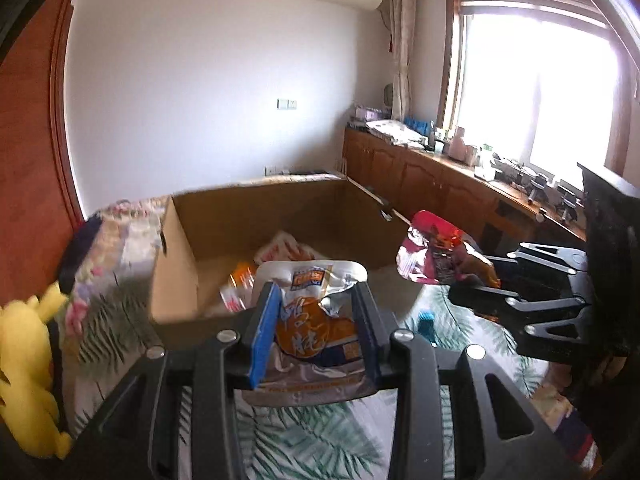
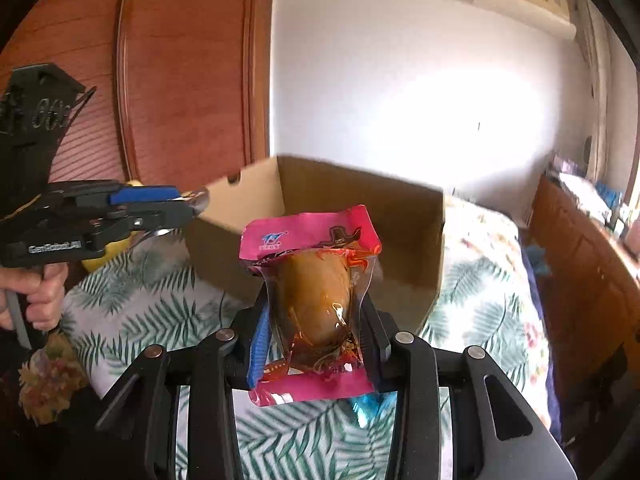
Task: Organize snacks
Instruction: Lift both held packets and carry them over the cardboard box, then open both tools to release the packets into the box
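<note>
In the left wrist view, my left hand-held gripper [image 1: 316,320] is closed on a white and orange snack packet [image 1: 316,320]. Its two fingers press the packet from both sides, and the packet stands upright between them, above the bed [image 1: 312,440] with its palm-leaf cover. Behind the packet the cardboard box [image 1: 276,216] stands open on the bed, toward the far end. Inside the box, some other snack packets [image 1: 280,256] lie on the bottom, near the front wall. At the left edge of the bed I see a yellow plush toy [image 1: 28,360]. On the right side of this view my right hand-held gripper [image 1: 472,276] comes in from the side, and it holds a pink snack packet [image 1: 436,252] near the right corner of the box. A wooden cabinet [image 1: 432,184] runs under the window.

In the right wrist view, my right hand-held gripper [image 2: 316,320] is narrow and it clamps the pink snack packet [image 2: 316,300] by its middle. The packet is upright and has a clear part with a brown oval food inside. The cardboard box [image 2: 336,196] is behind it on the bed [image 2: 480,280]. On the left, my left hand [image 2: 36,296] holds the handle of the left hand-held gripper [image 2: 188,204], which points toward the near left corner of the box; a thin edge of its packet shows at the tips.
</note>
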`<action>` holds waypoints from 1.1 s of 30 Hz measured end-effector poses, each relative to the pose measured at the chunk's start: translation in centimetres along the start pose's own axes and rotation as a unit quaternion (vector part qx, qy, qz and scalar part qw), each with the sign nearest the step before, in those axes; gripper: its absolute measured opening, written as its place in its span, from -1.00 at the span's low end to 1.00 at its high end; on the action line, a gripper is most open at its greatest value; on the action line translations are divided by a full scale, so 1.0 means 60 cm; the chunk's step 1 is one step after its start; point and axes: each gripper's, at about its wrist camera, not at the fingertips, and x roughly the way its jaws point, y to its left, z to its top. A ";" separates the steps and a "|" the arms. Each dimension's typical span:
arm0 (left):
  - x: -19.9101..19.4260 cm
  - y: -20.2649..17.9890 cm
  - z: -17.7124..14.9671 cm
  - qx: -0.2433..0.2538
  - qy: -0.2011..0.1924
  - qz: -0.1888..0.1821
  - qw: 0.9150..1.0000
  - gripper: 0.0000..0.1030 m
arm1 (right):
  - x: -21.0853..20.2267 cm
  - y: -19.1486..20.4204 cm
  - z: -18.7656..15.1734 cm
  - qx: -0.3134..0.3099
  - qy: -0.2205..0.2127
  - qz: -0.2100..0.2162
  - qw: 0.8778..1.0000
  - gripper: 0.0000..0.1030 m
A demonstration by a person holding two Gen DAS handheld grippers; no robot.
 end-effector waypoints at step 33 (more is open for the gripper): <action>0.179 0.045 0.037 -0.031 0.037 0.066 0.997 -0.19 | 0.184 -0.084 0.061 0.065 0.067 -0.037 0.995 -0.24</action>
